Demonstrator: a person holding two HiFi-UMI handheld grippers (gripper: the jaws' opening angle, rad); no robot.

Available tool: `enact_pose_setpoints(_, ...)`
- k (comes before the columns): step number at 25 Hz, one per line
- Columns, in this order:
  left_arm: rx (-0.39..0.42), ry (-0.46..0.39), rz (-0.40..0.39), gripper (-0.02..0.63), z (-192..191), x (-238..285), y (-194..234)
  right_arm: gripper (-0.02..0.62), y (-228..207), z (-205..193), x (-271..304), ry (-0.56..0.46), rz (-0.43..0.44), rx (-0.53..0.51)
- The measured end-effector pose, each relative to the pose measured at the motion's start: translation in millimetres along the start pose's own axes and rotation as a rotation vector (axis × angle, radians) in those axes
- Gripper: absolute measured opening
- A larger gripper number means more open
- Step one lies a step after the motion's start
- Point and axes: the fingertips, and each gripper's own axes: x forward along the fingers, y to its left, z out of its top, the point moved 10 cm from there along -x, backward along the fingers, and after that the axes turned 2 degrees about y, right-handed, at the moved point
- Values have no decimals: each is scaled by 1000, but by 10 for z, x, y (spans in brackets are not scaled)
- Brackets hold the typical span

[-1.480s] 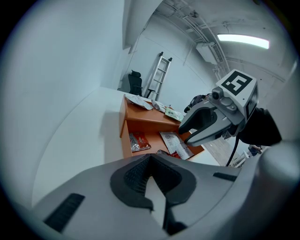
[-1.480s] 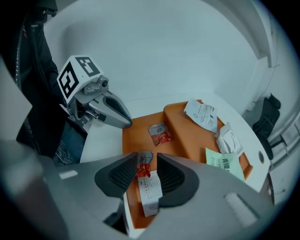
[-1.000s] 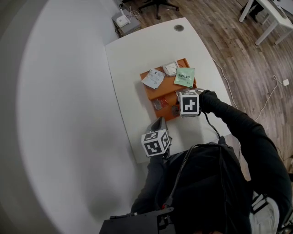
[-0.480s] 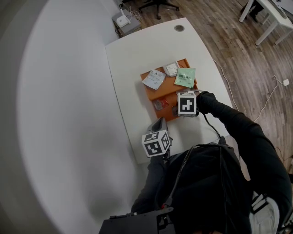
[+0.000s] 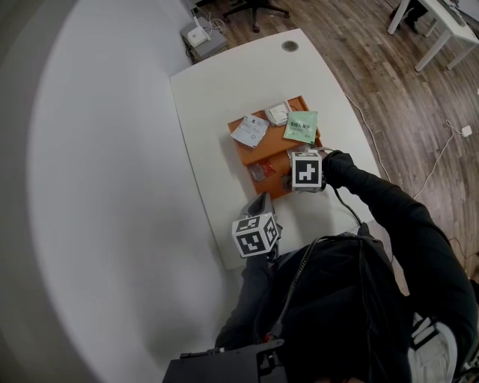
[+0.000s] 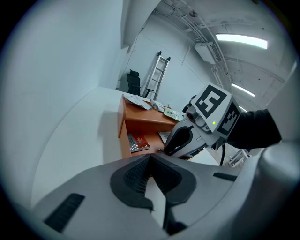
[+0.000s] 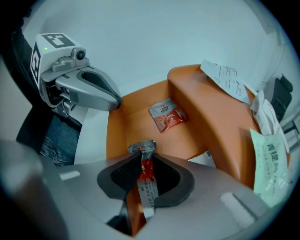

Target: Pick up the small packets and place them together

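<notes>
The right gripper (image 7: 143,161) has just been closing its jaws and now pinches a red-and-silver packet (image 7: 143,151) upright over the orange tray's (image 7: 126,126) lower level, probably to carry it to the second red packet (image 7: 167,115) lying near. The left gripper (image 6: 151,161) hangs beside the tray, jaws together (seemingly on nothing).

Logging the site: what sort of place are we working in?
Probably an office or lab workroom: a wheeled office chair and a spare white desk on a wood floor, with a ladder against the wall.
</notes>
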Motion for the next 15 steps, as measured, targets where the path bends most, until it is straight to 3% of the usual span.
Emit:
enact_pose_setpoints(8,5,0,-1,-5,-1,-8,-6,66,-26,-95,-278,-72,-74,45)
enact_pose_setpoints(15,10,1,1,-5,-1,-12,-13,66,-113,-184,-787,-238,-157,148)
